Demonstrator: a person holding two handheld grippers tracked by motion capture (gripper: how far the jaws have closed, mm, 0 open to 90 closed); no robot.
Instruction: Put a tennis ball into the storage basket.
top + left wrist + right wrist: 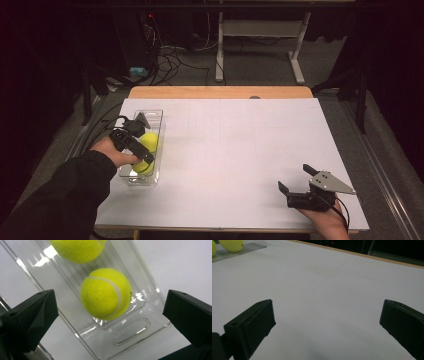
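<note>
In the high view, the left gripper [131,135] and the hand holding it cover most of the two yellow tennis balls [146,150] in the clear plastic tray [151,116], so where one ball ends and the other begins cannot be told.

In the left gripper view, the farther tennis ball [78,249] is cut off by the top edge, and the tray's [130,332] far end runs out of frame.

In the right gripper view, two yellow balls [232,245] are cropped at the top left corner, one reduced to a sliver.

The right hand [327,222] is cut off at the bottom edge of the high view.
</note>
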